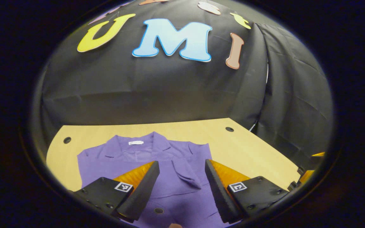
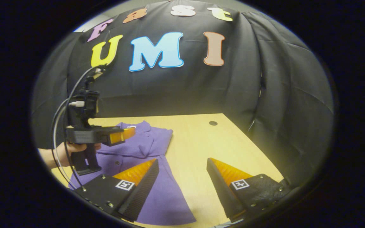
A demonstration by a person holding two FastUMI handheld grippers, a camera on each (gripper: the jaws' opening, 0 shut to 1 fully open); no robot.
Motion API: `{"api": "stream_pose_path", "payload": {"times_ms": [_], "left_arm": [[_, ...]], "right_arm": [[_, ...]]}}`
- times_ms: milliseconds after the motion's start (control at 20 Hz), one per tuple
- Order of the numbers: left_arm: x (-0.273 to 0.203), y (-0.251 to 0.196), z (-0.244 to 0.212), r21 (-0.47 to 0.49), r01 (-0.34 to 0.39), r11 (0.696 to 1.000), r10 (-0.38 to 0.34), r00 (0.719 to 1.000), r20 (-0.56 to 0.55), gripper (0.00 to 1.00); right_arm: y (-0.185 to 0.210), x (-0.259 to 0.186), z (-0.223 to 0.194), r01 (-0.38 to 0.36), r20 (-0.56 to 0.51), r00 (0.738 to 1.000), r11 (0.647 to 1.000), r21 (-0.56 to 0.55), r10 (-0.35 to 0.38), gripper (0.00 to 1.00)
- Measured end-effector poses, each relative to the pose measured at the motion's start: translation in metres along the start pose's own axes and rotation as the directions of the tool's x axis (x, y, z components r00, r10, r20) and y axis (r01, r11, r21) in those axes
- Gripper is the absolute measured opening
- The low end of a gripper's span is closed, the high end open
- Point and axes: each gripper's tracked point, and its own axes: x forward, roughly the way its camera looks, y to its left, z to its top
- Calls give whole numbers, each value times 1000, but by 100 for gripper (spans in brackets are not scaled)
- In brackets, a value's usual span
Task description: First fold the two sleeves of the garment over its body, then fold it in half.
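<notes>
A purple collared shirt (image 1: 169, 193) lies flat on the wooden table (image 1: 249, 148), its collar and white neck label at the far end. A flap of purple cloth (image 1: 187, 177) lies folded over its chest. My left gripper (image 1: 182, 163) hovers open above the shirt's middle, with nothing between its fingers. In the right gripper view the shirt (image 2: 157, 136) lies to the left. A hand holds the left gripper (image 2: 131, 133) over it. My right gripper (image 2: 182, 160) stands open over the shirt's right edge and bare table (image 2: 201, 148), holding nothing.
The table has small round holes near its far corners (image 1: 229, 129) (image 1: 67, 140) (image 2: 213, 123). Black cloth walls close the booth behind and to the right. Bare wood stretches to the right of the shirt. Cables trail from the left gripper (image 2: 59, 126).
</notes>
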Motion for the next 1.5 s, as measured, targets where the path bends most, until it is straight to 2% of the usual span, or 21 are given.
{"api": "stream_pose_path", "payload": {"times_ms": [100,150,250,500,600,650,700,750,800,850,900,1050,1100,1150,1200,1250,1300,1500], "left_arm": [[-32,13,1,10,-9,1000,9,1000,24,90],[-49,21,1,15,-16,1000,16,999,35,98],[-85,34,-2,20,-21,1000,20,998,55,90],[-165,66,-21,-25,-29,999,31,996,83,94],[-192,85,-34,-37,-58,998,61,995,83,94],[-203,94,-43,-39,-82,996,85,994,74,90],[-217,104,-55,-41,-106,994,108,992,62,94],[-231,114,-67,-44,-124,991,126,990,55,94],[-246,122,-80,-42,-142,989,144,988,50,90],[-258,127,-92,-41,-155,987,157,987,40,98],[-268,131,-108,-41,-166,985,167,986,21,90],[-296,139,-149,-73,-185,980,182,983,-35,90],[-302,144,-166,-84,-199,976,194,979,-63,90],[-307,148,-179,-92,-213,973,206,975,-81,94],[-313,152,-191,-96,-224,970,215,972,-97,90],[-319,157,-204,-93,-235,967,224,968,-115,94],[-325,160,-216,-88,-243,966,231,964,-132,90],[-341,171,-259,-68,-267,961,249,948,-197,91]], "right_arm": [[3,-7,-3,9,12,1000,1000,10,-9,95],[4,-13,-4,18,15,1000,1000,17,-18,95],[7,-25,-9,29,17,999,999,42,-30,95],[16,-52,-16,32,29,999,992,124,-36,95],[20,-58,-24,20,17,1000,988,153,-23,95],[21,-58,-30,21,6,1000,986,165,-22,95],[22,-58,-38,23,-10,1000,985,170,-22,95],[21,-58,-46,31,-28,999,985,170,-27,95],[20,-56,-59,41,-53,998,986,161,-33,95],[19,-55,-71,51,-77,996,987,151,-39,95],[17,-53,-82,57,-104,994,989,135,-43,95],[12,-45,-112,61,-173,984,995,81,-46,95],[11,-41,-123,54,-203,978,996,65,-40,95],[10,-37,-135,55,-230,972,997,48,-42,95],[7,-33,-147,53,-260,965,998,31,-43,95],[6,-28,-158,53,-284,958,999,14,-47,95],[4,-27,-168,54,-312,949,999,-5,-53,95],[-4,-19,-202,50,-389,919,998,-34,-59,96]]}}
